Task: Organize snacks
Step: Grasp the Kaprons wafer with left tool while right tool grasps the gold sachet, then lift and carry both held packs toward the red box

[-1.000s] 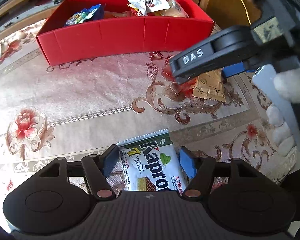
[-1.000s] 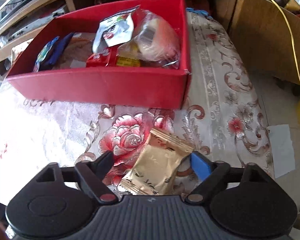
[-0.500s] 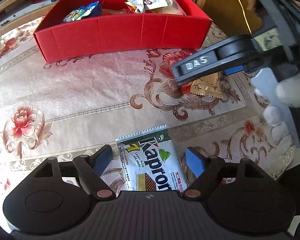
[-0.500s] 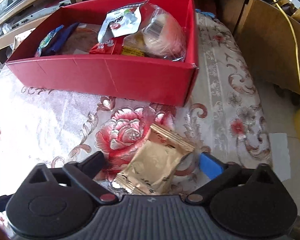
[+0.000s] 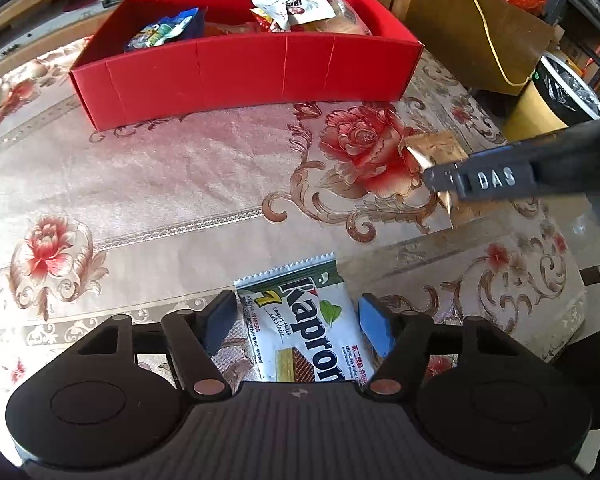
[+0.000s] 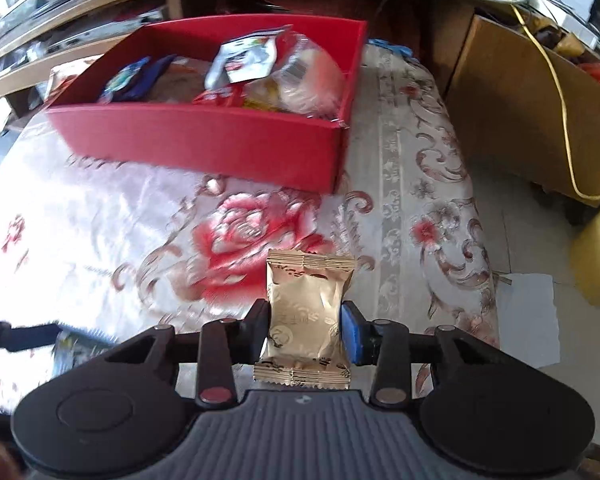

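Observation:
A red box [image 5: 244, 70] with several snack packs stands at the back of the floral tablecloth; it also shows in the right wrist view [image 6: 196, 144]. My left gripper [image 5: 296, 322] is open around a white and green Kaprom wafer pack [image 5: 308, 328] that lies flat on the cloth. My right gripper [image 6: 305, 330] is shut on a gold snack packet [image 6: 306, 316] and holds it off the cloth. That packet [image 5: 428, 152] and the right gripper's finger show at the right of the left wrist view.
The table's right edge [image 6: 488, 280] drops to the floor, where a brown cardboard box [image 6: 528, 112] and a yellow cable [image 6: 560, 92] lie. A lined bin [image 5: 556, 96] stands beyond the table. Shelves run behind the red box.
My right gripper has closed on the gold packet, which turned upright between the fingers and left the cloth. My left gripper stayed open around the wafer pack and drew back slightly.

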{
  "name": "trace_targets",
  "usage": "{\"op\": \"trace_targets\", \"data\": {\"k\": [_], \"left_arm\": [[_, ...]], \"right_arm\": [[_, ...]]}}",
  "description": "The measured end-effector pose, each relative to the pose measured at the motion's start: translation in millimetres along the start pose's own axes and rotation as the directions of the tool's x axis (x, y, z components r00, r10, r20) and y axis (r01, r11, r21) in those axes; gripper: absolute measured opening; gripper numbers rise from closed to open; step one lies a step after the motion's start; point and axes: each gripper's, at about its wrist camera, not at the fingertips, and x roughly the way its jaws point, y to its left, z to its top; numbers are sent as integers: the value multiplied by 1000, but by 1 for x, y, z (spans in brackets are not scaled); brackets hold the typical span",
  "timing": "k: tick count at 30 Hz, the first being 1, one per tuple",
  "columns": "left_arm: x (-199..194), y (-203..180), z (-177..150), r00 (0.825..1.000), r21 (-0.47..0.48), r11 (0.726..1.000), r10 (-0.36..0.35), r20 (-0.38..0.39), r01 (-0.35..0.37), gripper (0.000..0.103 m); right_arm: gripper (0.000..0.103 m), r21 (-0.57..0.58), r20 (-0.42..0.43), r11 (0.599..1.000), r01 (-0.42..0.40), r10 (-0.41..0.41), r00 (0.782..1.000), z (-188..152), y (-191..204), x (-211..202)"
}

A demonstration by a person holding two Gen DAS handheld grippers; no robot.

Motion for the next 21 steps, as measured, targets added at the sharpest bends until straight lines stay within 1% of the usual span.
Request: {"op": "trace_targets", "data": {"k": [2,6,8,9,11,12,13,14,15,18,21], "left_arm": [[1,-2,0,1000,8,1000,11,2,-11,74],[5,-10,0,1000,33,999,29,2,-29,84],[7,-12,0,999,35,999,36,2,-36,85],[7,-13,0,999,38,998,40,3,-40,82],[5,-13,-1,998,47,997,59,6,-60,73],[3,-12,-2,998,45,997,59,8,-60,71],[1,-9,-2,999,30,999,43,6,-43,69],[-1,-6,-2,1000,10,1000,29,4,-29,69],[-2,-6,-2,1000,4,1000,31,6,-31,69],[-10,-5,-3,998,1,999,54,21,-54,68],[-19,-4,-2,997,-7,997,72,36,-71,68]], "right_arm": [[38,-16,4,1000,-14,14,1000,-3,6,-4],[38,-35,-17,999,-17,16,1000,-5,10,4],[38,-44,-40,999,-27,25,999,-5,13,9],[38,-48,-43,998,-27,25,999,-5,14,11],[38,-56,-36,998,-31,29,999,-5,15,10],[38,-58,-37,998,-39,37,999,-5,16,10],[38,-63,-37,997,-41,39,999,-5,16,10],[38,-70,-33,997,-40,38,999,-5,17,9],[38,-74,-25,996,-42,40,999,-4,18,6],[38,-78,1,995,-65,66,998,-1,22,-3],[38,-89,14,994,-70,72,997,-1,26,-8]]}}
